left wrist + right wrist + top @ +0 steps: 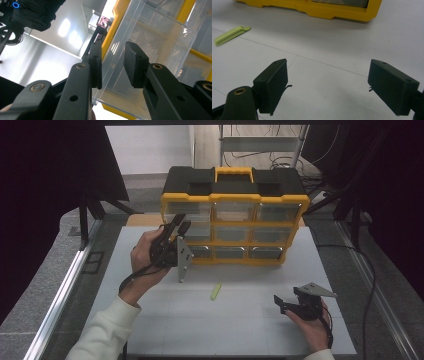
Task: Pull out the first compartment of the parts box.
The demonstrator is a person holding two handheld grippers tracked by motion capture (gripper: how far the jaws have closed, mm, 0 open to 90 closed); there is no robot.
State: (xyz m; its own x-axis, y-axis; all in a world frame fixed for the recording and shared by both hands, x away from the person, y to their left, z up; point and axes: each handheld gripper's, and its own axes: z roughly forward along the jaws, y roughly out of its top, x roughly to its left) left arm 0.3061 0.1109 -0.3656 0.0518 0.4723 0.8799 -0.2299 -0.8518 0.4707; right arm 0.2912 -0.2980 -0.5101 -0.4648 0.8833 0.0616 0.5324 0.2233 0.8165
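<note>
On the white surface (165, 320) stood the yellow organizer (235, 222), its black top and yellow handle facing up and its clear drawers in three rows facing me. At its left end, the middle-row drawer (150, 50) was what I worked at. My left hand-held gripper (179, 226) was raised to it, pointing forward and up, with the jaws narrowed around the drawer's clear front corner. From the left gripper view I could not tell whether the pads (96, 65) pressed on the plastic or stood just clear of it. My right hand-held gripper (282, 304) lay low over the surface at the near right, well apart from the organizer, jaws spread wide with nothing between them. A small green clip (216, 291) lay flat on the surface between my two hands, in front of the organizer and touching neither gripper.
</note>
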